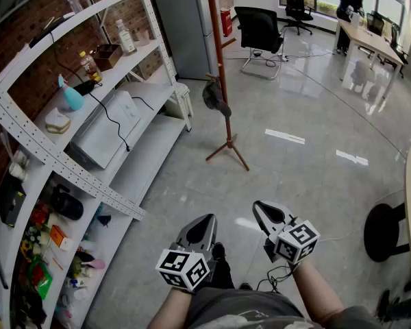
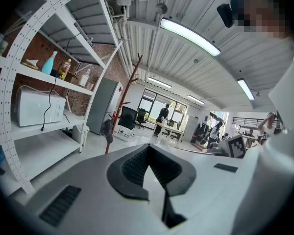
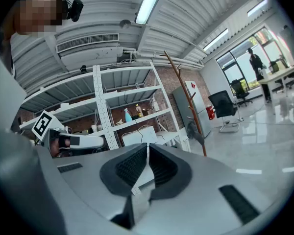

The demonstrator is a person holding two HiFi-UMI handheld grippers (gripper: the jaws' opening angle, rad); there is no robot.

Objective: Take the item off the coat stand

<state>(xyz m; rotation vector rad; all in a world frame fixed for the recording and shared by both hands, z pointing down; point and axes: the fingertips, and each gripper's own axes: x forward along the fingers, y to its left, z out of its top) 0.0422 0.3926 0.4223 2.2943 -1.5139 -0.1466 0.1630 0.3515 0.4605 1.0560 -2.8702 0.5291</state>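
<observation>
**Head view: tongs shut and empty, hat on the stand well ahead**

The left tongs (image 1: 207, 219) and right tongs (image 1: 259, 205) sit low and close to me, side by side, pointing roughly level at the stand (image 1: 219, 60). Each gripper view shows its jaws pressed together with nothing between them. I read this as a carry posture, since there is nothing within reach to spread them for.

The hat (image 1: 216, 98) is dark and soft-looking. It hangs partway down the pole, well ahead of both tongs and roughly on their line. I cannot make out the peg it hangs from. Bare floor lies between the tongs and the stand, and the shelf rack (image 1: 133, 91) runs along to the left of the left tongs.

Judgement:
- **Progress:** the task is not started. I must close the distance first, then spread one pair.
- **Removal:** the pegs slant upward, so the hat probably needs lifting up and off, not a straight pull.
- **Risk:** the stand has splayed feet and a thin pole, so a sideways drag could tip it. The spare tongs could steady the pole.
</observation>
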